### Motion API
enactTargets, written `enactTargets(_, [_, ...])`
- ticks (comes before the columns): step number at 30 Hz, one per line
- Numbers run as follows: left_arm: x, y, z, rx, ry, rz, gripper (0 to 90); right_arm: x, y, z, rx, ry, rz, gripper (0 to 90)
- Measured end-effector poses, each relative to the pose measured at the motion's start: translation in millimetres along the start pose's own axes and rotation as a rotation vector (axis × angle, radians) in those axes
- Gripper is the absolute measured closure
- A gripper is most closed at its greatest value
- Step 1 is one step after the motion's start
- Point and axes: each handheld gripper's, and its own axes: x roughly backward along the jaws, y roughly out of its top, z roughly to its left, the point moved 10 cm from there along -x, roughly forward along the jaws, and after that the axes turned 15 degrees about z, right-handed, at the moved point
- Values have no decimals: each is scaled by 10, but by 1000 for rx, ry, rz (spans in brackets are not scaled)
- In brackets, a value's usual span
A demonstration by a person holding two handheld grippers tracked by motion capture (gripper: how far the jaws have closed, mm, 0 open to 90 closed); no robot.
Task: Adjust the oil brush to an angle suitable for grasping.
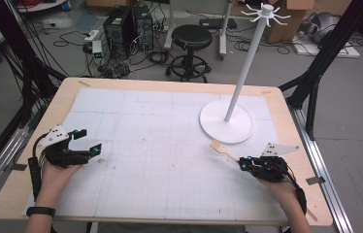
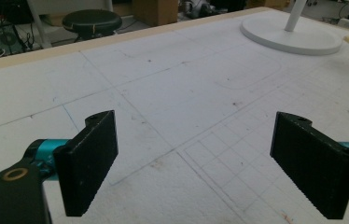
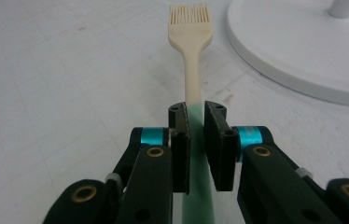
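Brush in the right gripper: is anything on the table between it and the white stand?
Nothing visible. The right gripper is shut on the brush handle, bristles pointing ahead on the bare table. The stand base lies close beside the bristles, with only open surface between them.

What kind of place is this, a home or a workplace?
Probably a workplace, a lab or workshop: computer towers and loose cables sit on the floor, with a stool beyond a table with a gridded mat.

A white stand (image 1: 226,127) with a round base and tall pole stood on the far right of the table (image 1: 136,83). Beyond the table (on the floor) were a black stool (image 1: 190,38) and computer towers (image 1: 127,25).
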Motion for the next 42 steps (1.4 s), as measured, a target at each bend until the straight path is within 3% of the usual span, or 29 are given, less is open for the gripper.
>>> enactTargets(12, [22, 62, -41, -18, -17, -10, 156, -102, 482, 248, 145, 86, 7, 814])
enactTargets(19, [22, 67, -49, -23, -25, -10, 156, -337, 750, 491, 247, 157, 28, 814])
enactTargets(30, [-9, 58, -70, -27, -33, 0, 156, -662, 890, 702, 362, 242, 86, 814])
enactTargets(42, [-47, 51, -108, -38, -41, 12, 156, -932, 922, 869, 406, 274, 139, 813])
